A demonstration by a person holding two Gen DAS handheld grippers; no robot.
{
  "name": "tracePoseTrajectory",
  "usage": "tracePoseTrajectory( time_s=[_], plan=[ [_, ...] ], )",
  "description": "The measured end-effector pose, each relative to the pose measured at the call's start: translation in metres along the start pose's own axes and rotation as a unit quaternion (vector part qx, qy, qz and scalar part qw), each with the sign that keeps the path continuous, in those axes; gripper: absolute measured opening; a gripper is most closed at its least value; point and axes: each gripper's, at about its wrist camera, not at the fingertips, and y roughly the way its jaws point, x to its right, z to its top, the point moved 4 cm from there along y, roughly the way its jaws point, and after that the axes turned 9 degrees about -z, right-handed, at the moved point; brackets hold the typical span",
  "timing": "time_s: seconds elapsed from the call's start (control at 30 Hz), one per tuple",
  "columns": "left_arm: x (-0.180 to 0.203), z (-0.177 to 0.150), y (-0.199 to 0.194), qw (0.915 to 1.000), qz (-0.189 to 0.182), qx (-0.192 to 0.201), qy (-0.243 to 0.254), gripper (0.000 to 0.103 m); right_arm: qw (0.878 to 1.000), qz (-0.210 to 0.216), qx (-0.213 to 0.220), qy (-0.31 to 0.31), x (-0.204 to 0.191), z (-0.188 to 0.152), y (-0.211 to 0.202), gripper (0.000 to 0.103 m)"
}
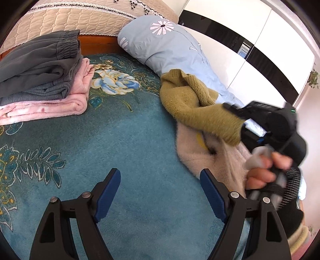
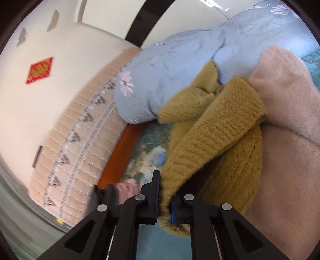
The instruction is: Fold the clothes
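An olive-green knit sweater [image 1: 192, 104] lies crumpled at the right of the teal bedspread [image 1: 124, 144], partly over a pale pink fluffy garment [image 1: 206, 154]. My right gripper [image 2: 165, 198] is shut on the sweater's edge [image 2: 216, 140] and lifts it; in the left wrist view the same gripper [image 1: 238, 112] is seen at the right, held by a hand. My left gripper [image 1: 160, 180] is open and empty above the bare bedspread, left of the pink garment.
A folded stack of grey trousers [image 1: 40, 64] on a pink blanket [image 1: 46, 106] sits at the far left. A light blue flowered pillow [image 1: 166, 44] lies behind the sweater. A quilted beige headboard cover [image 1: 80, 18] and wardrobe doors [image 1: 260, 50] stand beyond.
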Motion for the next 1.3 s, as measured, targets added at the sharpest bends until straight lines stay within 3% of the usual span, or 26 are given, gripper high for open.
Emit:
tracePoseTrajectory(
  time_s=[0.17,0.3,0.57,0.77,0.9,1.0,1.1,1.17,1.3],
  plan=[
    [-0.003,0.001,-0.014,0.9998,-0.011,0.012,-0.006,0.082,0.993,0.111,0.026,0.007,-0.033,0.013,-0.068,0.005],
    [-0.003,-0.001,-0.025,0.9997,-0.01,0.022,0.001,0.082,0.984,0.168,0.055,0.011,-0.048,0.017,-0.13,0.004],
    [0.007,-0.015,-0.037,0.9994,-0.005,0.025,0.023,0.082,0.982,0.168,0.066,-0.051,-0.045,-0.029,-0.245,0.004],
    [0.025,-0.04,-0.054,0.9974,-0.005,0.024,0.068,0.082,0.978,0.167,0.073,-0.097,-0.042,-0.064,-0.33,0.004],
    [0.03,-0.064,-0.072,0.9958,-0.007,0.023,0.088,0.082,0.991,0.08,0.003,-0.104,-0.005,-0.123,-0.315,0.004],
    [0.027,-0.082,-0.084,0.9965,-0.008,0.012,0.082,0.082,0.993,0.021,-0.062,-0.099,0.025,-0.171,-0.279,0.004],
    [0.028,-0.095,-0.097,0.9961,-0.005,0.0,0.088,0.082,0.992,0.001,-0.097,-0.076,0.049,-0.202,-0.251,0.004],
    [0.034,-0.101,-0.106,0.9942,0.0,0.0,0.107,0.082,0.992,0.004,-0.11,-0.069,0.052,-0.208,-0.242,0.005],
    [0.05,-0.109,-0.122,0.9896,0.008,-0.001,0.144,0.082,0.993,-0.027,-0.07,-0.096,0.045,-0.187,-0.276,0.01]
  ],
)
